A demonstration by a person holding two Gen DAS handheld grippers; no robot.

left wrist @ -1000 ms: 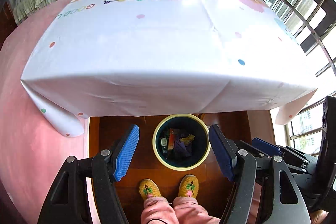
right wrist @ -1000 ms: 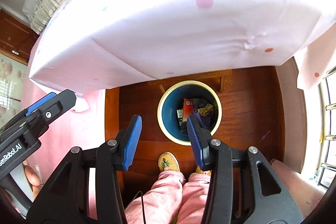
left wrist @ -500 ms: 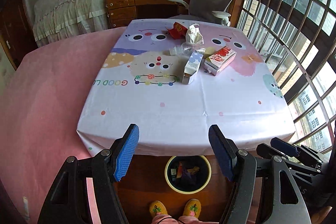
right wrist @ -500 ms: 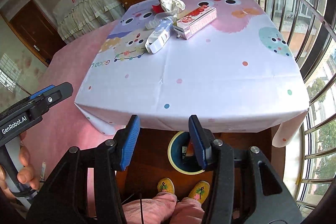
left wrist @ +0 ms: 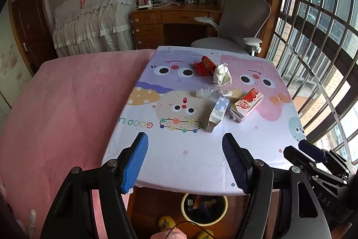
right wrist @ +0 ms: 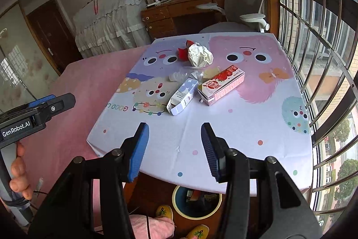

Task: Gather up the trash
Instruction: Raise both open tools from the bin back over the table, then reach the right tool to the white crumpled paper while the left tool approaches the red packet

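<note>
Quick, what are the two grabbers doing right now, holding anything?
Left hand-held gripper: open, holding nothing.
Right hand-held gripper: open, holding nothing.

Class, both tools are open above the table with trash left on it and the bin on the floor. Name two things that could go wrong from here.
1. The blue carton touches the red carton and lies against the clear bottle; a grab may knock its neighbours away.
2. The bin sits half under the table edge, so a dropped item may miss it.
</note>
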